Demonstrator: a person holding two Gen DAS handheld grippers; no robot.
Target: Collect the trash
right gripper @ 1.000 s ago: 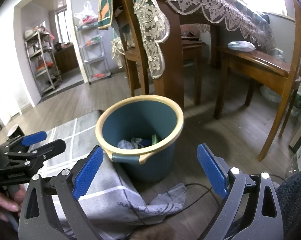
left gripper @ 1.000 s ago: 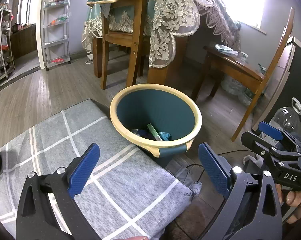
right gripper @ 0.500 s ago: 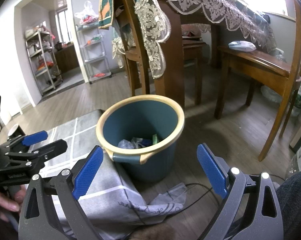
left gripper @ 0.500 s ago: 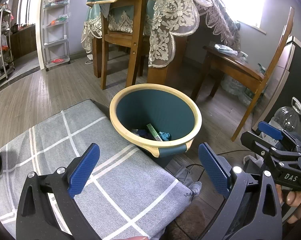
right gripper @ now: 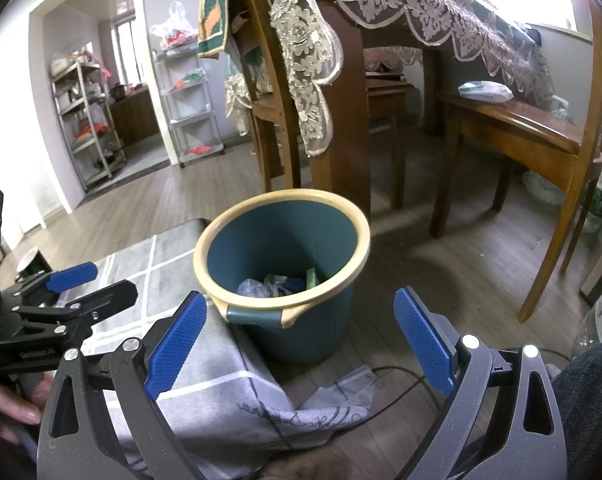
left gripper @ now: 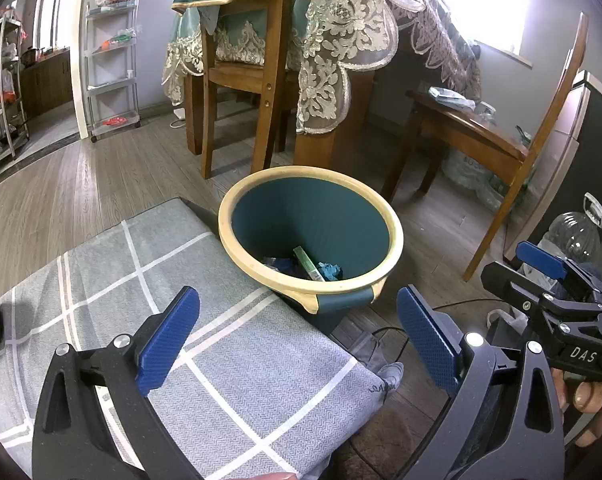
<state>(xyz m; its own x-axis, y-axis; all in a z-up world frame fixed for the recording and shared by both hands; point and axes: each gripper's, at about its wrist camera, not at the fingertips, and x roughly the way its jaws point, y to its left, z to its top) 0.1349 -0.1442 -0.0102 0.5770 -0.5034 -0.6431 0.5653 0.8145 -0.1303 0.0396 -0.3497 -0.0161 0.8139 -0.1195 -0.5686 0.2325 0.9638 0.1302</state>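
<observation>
A teal bin with a cream rim (left gripper: 389,224) (right gripper: 359,248) stands on the wood floor against the edge of a grey checked cloth (left gripper: 221,352) (right gripper: 221,376). Trash lies in its bottom: a green wrapper (left gripper: 308,262) (right gripper: 312,278), crumpled blue bits (left gripper: 329,270) and clear plastic (right gripper: 257,286). My left gripper (left gripper: 297,328) is open and empty above the cloth, just short of the bin. My right gripper (right gripper: 299,330) is open and empty, level with the bin's near handle. Each gripper shows at the side of the other's view (left gripper: 541,276) (right gripper: 81,284).
A wooden dining table with a lace cloth (left gripper: 341,40) and chairs (left gripper: 501,148) stand behind the bin. White and metal shelf racks (left gripper: 111,68) stand at the far left. A clear water bottle (left gripper: 573,236) sits right. A black cable (right gripper: 401,384) lies on the floor.
</observation>
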